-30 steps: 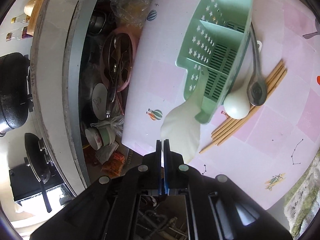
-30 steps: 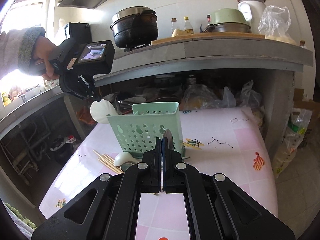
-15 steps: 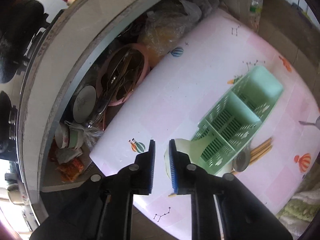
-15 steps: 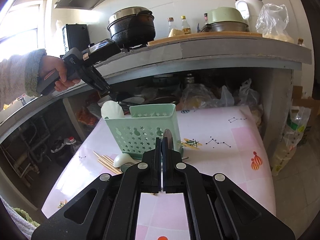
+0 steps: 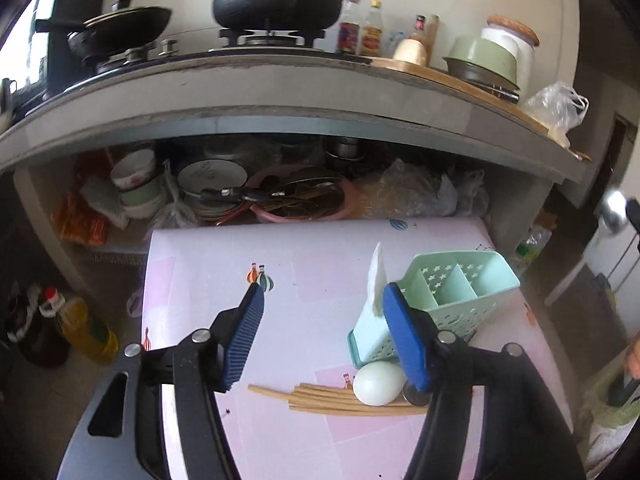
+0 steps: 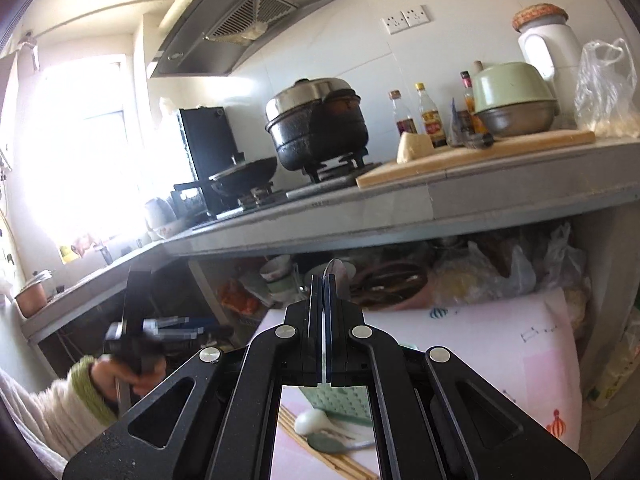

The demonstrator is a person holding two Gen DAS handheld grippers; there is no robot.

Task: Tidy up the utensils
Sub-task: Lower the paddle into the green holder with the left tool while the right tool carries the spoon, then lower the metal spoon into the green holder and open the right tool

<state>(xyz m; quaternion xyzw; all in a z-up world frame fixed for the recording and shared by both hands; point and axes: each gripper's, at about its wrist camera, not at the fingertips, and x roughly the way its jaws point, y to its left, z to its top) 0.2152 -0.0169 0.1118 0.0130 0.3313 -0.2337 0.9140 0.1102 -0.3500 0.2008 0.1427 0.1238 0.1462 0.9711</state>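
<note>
Left gripper (image 5: 323, 308): its jaws have just been opening and stand wide apart with nothing between them; it hangs over the pink table, pointing down toward the near left of the caddy.
Right gripper (image 6: 324, 280): jaws pressed together on the handle of a metal spoon (image 6: 335, 271), whose bowl sticks up just past the fingertips; held above the caddy, which shows only partly behind its frame.
Utensil caddy (image 5: 448, 304): mint-green plastic with star cut-outs and three compartments, tilted on the table (image 5: 320, 256); the landmark for what follows.
White rice paddle (image 5: 377, 280): standing upright in the caddy's near-left end compartment, blade rising above the rim.
White soup spoon (image 5: 378, 383): lying on the table just in front of the caddy, its bowl resting over the chopsticks.
Chopsticks (image 5: 320, 398): a loose wooden bundle flat on the table in front of the caddy.
Second metal spoon (image 6: 328, 444): lying beside the white soup spoon in front of the caddy, on the chopsticks.
Person's left hand (image 6: 132, 372): blurred, wrapped around the left gripper's handle, well to the left of the caddy, with a white and green cuff.
</note>
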